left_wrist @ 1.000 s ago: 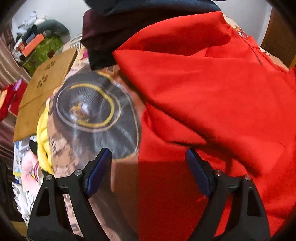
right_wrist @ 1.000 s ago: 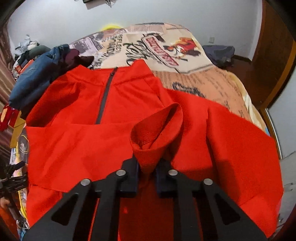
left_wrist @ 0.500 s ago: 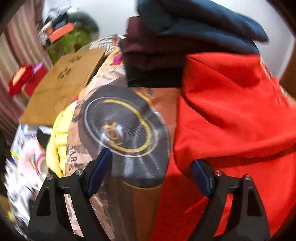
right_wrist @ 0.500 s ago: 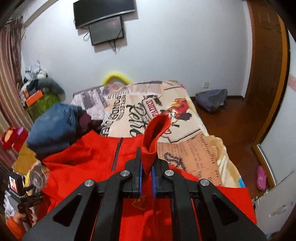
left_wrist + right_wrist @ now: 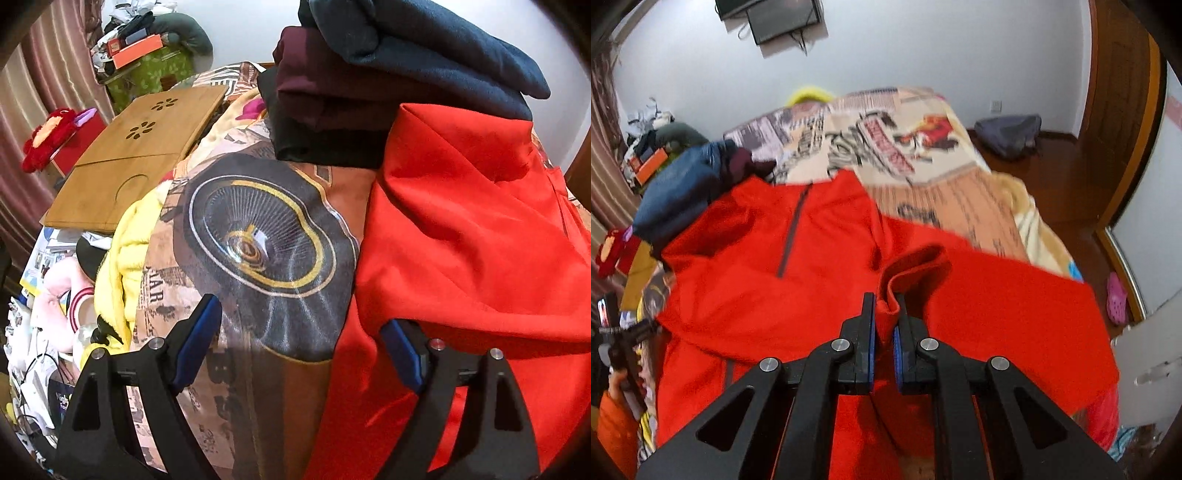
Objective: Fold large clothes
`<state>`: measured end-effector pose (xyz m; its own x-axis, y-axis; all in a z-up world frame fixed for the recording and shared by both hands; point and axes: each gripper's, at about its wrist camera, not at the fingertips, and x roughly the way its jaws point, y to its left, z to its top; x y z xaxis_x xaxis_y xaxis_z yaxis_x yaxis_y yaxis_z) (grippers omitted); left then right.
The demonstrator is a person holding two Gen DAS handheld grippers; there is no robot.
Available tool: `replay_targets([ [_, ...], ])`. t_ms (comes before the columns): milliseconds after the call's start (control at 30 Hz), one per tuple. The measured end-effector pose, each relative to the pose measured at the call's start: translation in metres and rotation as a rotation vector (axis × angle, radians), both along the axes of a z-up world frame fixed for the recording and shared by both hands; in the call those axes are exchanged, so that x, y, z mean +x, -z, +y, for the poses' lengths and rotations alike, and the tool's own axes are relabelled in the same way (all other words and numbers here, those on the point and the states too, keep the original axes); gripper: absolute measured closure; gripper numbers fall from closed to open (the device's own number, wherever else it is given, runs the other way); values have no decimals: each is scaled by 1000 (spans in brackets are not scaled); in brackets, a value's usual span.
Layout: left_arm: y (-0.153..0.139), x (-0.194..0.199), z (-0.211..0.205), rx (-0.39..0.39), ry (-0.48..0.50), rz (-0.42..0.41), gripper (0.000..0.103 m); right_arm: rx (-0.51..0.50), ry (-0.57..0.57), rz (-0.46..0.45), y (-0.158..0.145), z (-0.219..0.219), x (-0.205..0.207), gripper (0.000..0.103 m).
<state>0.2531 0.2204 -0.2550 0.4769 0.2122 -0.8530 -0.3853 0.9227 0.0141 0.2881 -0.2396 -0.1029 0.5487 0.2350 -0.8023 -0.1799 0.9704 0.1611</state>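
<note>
We judge fold barely begun: right gripper (image 5: pixel 884 341) jaws pinch red jacket (image 5: pixel 812 266) cuff, frame centre; left gripper (image 5: pixel 299 343) jaws wide, empty; body unfolded on bed (image 5: pixel 960 192).

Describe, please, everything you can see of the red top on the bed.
The red top is a large, matte, fleece-like garment with a dark zip running down from its collar. It lies spread front-up on the printed bedspread, creased. Its far left shoulder touches a stack of folded dark clothes. The right gripper is shut on a cuff, holding it raised. The left gripper is open at its left edge, gripping nothing.
</note>
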Motion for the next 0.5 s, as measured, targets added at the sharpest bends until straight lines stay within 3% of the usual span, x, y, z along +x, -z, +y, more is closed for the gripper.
replay_targets([
  [300,-19,-14,-19,29,95,32,18,11,2,110,15,-21,-15,90],
  [400,-40,-23,-30,46,134,-1,18,25,14,102,8,-29,-23,81],
  [500,-63,-26,-40,63,161,-50,18,34,44,54,-6,-42,-30,63],
])
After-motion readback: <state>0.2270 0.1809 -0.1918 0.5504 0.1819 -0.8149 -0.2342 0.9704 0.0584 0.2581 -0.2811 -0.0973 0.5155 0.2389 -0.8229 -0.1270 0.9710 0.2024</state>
